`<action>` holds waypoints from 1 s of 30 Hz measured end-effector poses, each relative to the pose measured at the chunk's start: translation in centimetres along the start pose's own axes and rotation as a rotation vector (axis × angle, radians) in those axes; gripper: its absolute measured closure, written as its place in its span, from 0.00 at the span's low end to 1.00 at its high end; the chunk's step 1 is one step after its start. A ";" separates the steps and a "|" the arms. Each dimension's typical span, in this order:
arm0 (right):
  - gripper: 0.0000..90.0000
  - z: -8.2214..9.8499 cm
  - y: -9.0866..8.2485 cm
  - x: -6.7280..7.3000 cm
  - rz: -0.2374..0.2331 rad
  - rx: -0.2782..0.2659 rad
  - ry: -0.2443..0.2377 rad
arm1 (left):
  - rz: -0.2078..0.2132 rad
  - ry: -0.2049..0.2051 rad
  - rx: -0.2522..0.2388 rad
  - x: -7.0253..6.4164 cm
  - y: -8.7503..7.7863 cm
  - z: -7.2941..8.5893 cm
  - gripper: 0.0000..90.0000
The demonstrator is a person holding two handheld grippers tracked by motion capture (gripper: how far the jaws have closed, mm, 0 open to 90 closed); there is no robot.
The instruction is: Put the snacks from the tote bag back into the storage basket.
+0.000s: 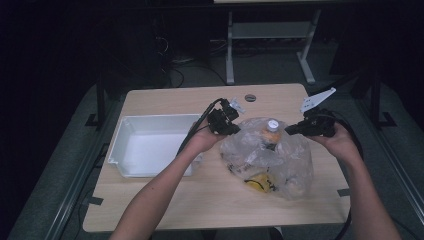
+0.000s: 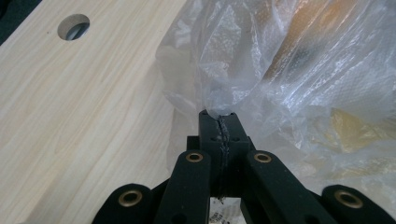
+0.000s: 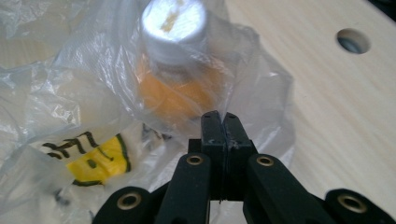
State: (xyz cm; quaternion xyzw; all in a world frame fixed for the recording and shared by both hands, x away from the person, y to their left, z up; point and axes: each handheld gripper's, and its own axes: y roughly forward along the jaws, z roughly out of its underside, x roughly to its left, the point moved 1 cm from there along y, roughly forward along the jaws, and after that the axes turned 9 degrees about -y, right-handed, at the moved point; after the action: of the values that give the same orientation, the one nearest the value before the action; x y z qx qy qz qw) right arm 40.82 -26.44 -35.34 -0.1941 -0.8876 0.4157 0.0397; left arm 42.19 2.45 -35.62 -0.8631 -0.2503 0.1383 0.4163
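Observation:
A clear plastic bag (image 1: pixel 295 160) lies on the wooden table (image 1: pixel 200 205), right of centre. Inside it stands an orange bottle (image 1: pixel 271 132) with a white cap, and a yellow packet (image 1: pixel 260 182) lies lower down. My left gripper (image 1: pixel 238 130) is at the bag's upper left edge, and its jaws (image 2: pixel 219 116) are shut on a pinch of the film (image 2: pixel 243 60). At the bag's upper right edge, my right gripper (image 1: pixel 290 129) has its jaws (image 3: pixel 219 117) pressed together where the film meets the tips, just in front of the bottle (image 3: pixel 180 91). The yellow packet (image 3: pixel 95 163) shows to its left.
A white rectangular tray (image 1: pixel 160 117) sits on the left half of the table, beside my left forearm. A round cable hole (image 1: pixel 250 97) is in the tabletop near the far edge. Beyond the table stand the white legs of a desk frame (image 1: pixel 230 50).

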 end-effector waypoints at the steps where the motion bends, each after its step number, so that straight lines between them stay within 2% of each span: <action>1: 1.00 -0.1 -0.2 0.0 0.011 -0.004 0.001 | 0.003 -0.002 0.001 0.1 0.0 -0.1 1.00; 5: 1.00 -0.3 -1.1 -0.3 0.035 -0.014 0.013 | 0.014 -0.018 -0.013 0.6 0.0 -0.4 1.00; 10: 1.00 -0.6 -1.8 -0.9 0.049 -0.039 0.027 | 0.026 -0.019 -0.019 0.7 -0.1 -1.2 1.00; 11: 1.00 -0.7 -1.8 -1.1 0.050 -0.031 0.037 | 0.026 -0.015 -0.018 0.8 -0.2 -1.3 1.00; 12: 1.00 -0.7 -1.9 -1.2 0.054 -0.031 0.027 | 0.026 -0.014 -0.022 0.8 -0.3 -1.4 1.00; 13: 1.00 -0.8 -1.9 -1.2 0.054 -0.031 0.037 | 0.024 -0.014 -0.023 0.9 -0.4 -1.5 1.00; 21: 1.00 -1.5 -2.8 -1.0 0.084 -0.047 0.008 | 0.007 -0.006 -0.033 1.1 -1.7 -1.8 1.00; 30: 1.00 -1.5 -3.4 -0.8 0.116 -0.055 0.015 | -0.017 -0.014 -0.049 1.3 -2.4 -1.7 1.00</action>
State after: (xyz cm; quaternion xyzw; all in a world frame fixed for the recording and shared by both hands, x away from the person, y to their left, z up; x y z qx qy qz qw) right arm 40.86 -27.66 -31.76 -0.2495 -0.8856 0.3915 0.0167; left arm 43.31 3.35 -32.72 -0.8697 -0.2640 0.1347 0.3947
